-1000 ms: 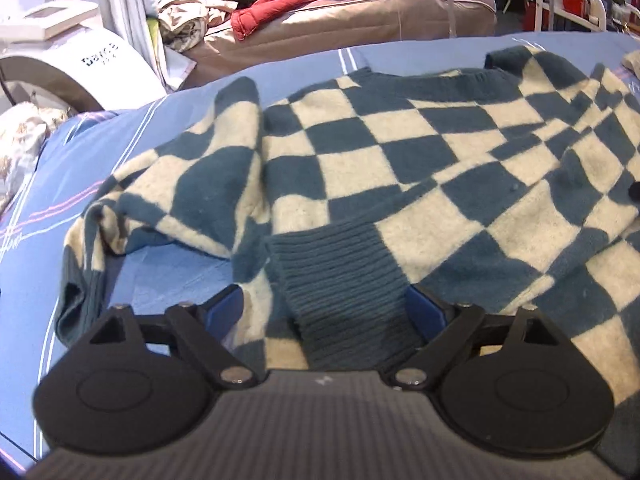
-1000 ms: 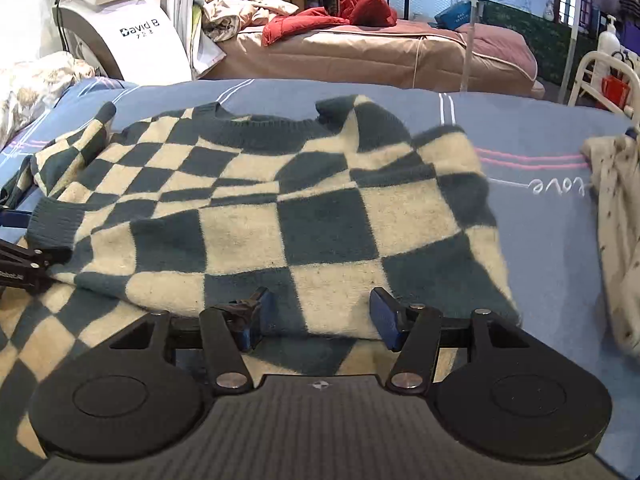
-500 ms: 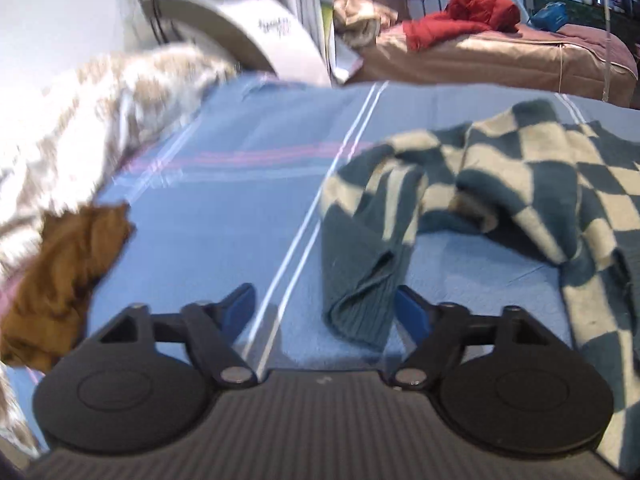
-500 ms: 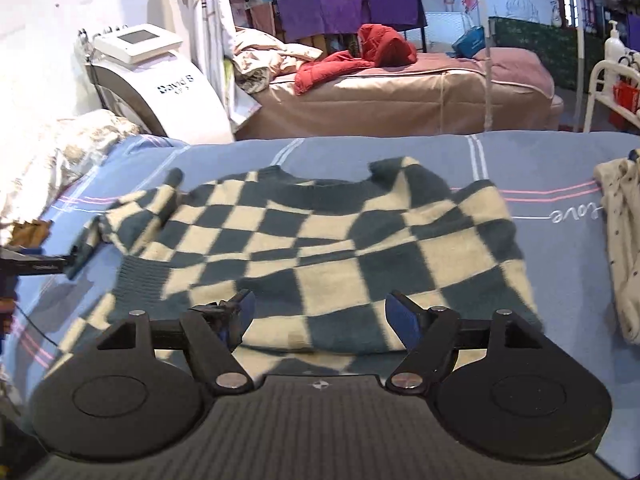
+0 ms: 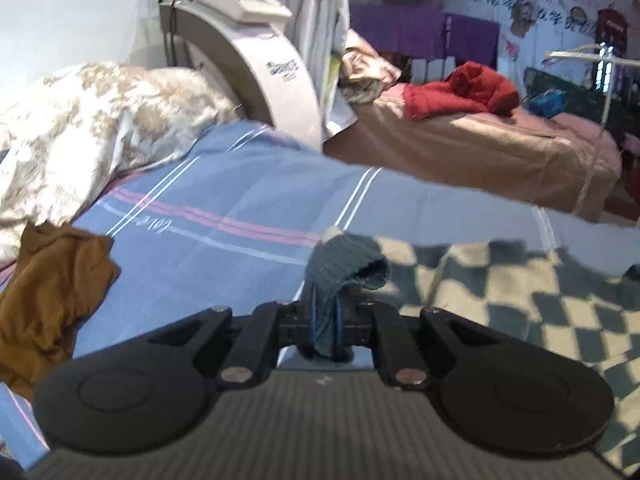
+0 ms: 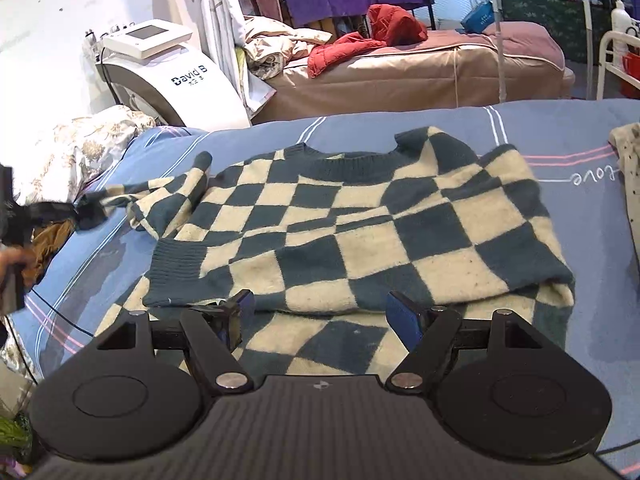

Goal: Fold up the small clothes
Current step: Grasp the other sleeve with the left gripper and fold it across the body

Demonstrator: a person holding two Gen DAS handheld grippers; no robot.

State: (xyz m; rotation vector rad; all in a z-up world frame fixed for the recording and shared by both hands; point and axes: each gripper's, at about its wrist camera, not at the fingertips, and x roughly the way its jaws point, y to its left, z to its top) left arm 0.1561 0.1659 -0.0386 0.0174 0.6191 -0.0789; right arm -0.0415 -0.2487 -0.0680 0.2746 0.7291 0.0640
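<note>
A teal and cream checkered sweater (image 6: 360, 232) lies on the blue striped bedsheet (image 6: 560, 128), its bottom part folded up over the body. My left gripper (image 5: 325, 328) is shut on the sweater's teal ribbed sleeve cuff (image 5: 344, 268) and holds it raised off the sheet. In the right wrist view the left gripper (image 6: 86, 212) is at the far left with the sleeve (image 6: 168, 196) stretched out to it. My right gripper (image 6: 320, 316) is open and empty, over the sweater's folded lower edge.
A brown garment (image 5: 44, 300) lies at the sheet's left edge beside a floral quilt (image 5: 92, 128). A cream dotted garment (image 6: 628, 184) lies at the right. A white machine (image 6: 176, 80) and a second bed with red clothes (image 6: 368, 36) stand behind.
My left gripper moved left from the sweater body to the sleeve cuff, shut on it and lifted it outward. My right gripper drew back and opened wider.
</note>
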